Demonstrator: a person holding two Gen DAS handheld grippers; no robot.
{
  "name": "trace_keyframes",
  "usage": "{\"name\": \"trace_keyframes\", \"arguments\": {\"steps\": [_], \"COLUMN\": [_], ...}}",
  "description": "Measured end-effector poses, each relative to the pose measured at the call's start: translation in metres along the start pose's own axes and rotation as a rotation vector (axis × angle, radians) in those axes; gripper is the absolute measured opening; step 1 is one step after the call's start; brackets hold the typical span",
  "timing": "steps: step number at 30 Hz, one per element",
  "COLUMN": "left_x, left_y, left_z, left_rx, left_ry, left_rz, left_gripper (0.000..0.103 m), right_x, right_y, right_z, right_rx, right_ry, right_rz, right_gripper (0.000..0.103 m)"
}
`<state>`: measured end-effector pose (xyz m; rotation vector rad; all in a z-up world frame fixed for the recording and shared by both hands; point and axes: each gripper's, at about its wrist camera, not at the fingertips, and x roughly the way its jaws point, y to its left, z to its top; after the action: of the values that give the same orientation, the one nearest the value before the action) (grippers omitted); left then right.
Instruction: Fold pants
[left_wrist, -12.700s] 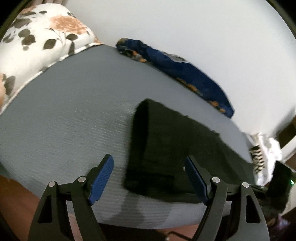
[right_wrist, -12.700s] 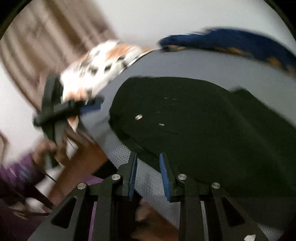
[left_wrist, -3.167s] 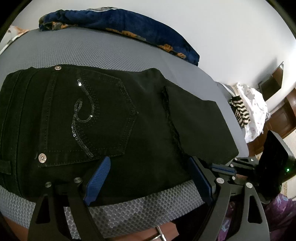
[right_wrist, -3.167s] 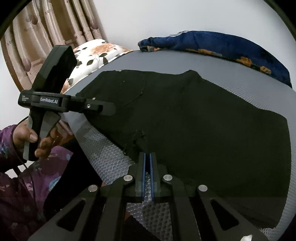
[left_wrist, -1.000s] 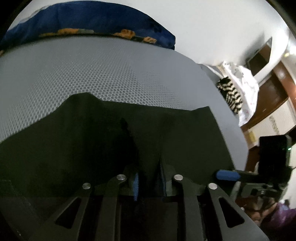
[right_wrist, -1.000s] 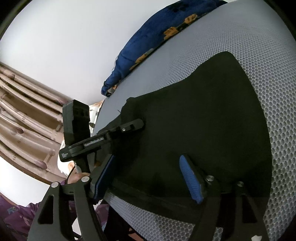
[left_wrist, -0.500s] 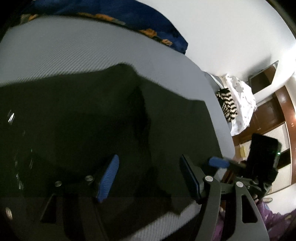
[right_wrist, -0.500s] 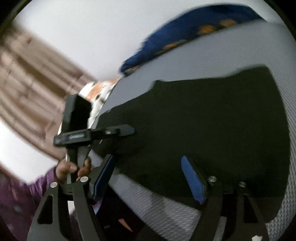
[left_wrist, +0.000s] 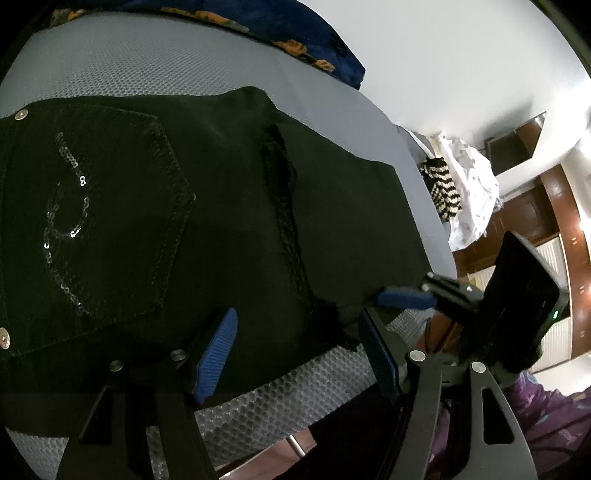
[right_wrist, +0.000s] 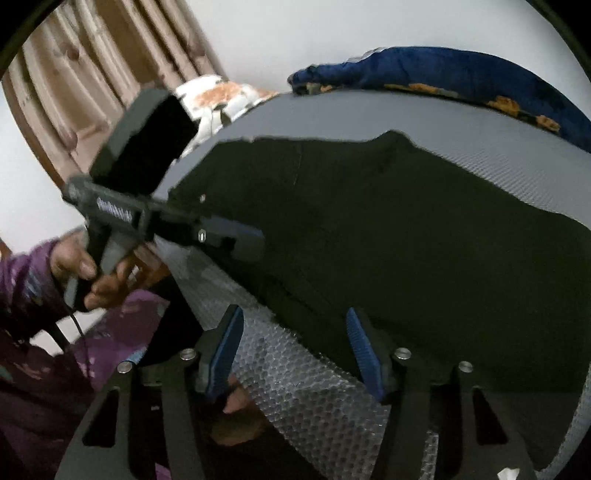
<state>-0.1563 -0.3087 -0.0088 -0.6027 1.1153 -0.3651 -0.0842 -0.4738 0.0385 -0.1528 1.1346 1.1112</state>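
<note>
Left tool (left_wrist: 295, 350): jaws apart, nothing clamped. It hovers over the near edge of the black pants (left_wrist: 229, 221), with cloth showing between the pads but not pinched.

Right tool (right_wrist: 293, 350): jaws apart and have just been closing in; nothing is gripped. The near hem edge of the pants runs into the gap between the pads, over the grey honeycomb-mesh cover (right_wrist: 314, 398).

Pants: lying flat on the mattress (left_wrist: 122, 62), already folded over. In the left wrist view the sequinned back pocket (left_wrist: 92, 221) sits to the left and a frayed leg hem (left_wrist: 284, 206) crosses the middle. The long axis runs left to right across both views, parallel to the near mattress edge.

Key relation: the pants lie ahead of and below both tools. The left tool is nearer the waist and pocket end; the right tool, seen in the left wrist view at the right corner (left_wrist: 402, 299), is nearer the folded leg end. Judgement: the right tool is better placed to pinch that end and carry it toward the pocket for the next fold.

Behind: a floral pillow (right_wrist: 221, 96), a navy patterned blanket (right_wrist: 461, 74) along the far edge, and a white wall (left_wrist: 443, 55).
</note>
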Motion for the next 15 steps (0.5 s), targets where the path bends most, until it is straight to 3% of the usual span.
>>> {"name": "trace_keyframes", "arguments": {"steps": [2, 4, 7, 9, 15], "left_x": [-0.001, -0.001, -0.002, -0.002, 0.001], "left_y": [0.0, 0.0, 0.0, -0.001, 0.0], "left_z": [-0.001, -0.001, -0.002, -0.003, 0.001], "left_rx": [0.001, 0.0, -0.006, -0.009, 0.001], "left_ry": [0.0, 0.001, 0.0, 0.0, 0.012], "left_rz": [0.0, -0.001, -0.005, -0.006, -0.005], "left_gripper": [0.069, 0.069, 0.07, 0.07, 0.07], "right_x": [-0.006, -0.006, 0.008, 0.019, 0.024], "right_y": [-0.007, -0.008, -0.001, 0.004, 0.002], "right_z": [0.003, 0.004, 0.002, 0.002, 0.005], "right_rx": [0.038, 0.034, -0.028, -0.074, -0.072], "right_ry": [-0.023, -0.019, 0.037, 0.069, 0.067], "right_rz": [0.034, -0.004, -0.051, -0.092, -0.1], "right_gripper": [0.056, 0.055, 0.044, 0.041, 0.019]}}
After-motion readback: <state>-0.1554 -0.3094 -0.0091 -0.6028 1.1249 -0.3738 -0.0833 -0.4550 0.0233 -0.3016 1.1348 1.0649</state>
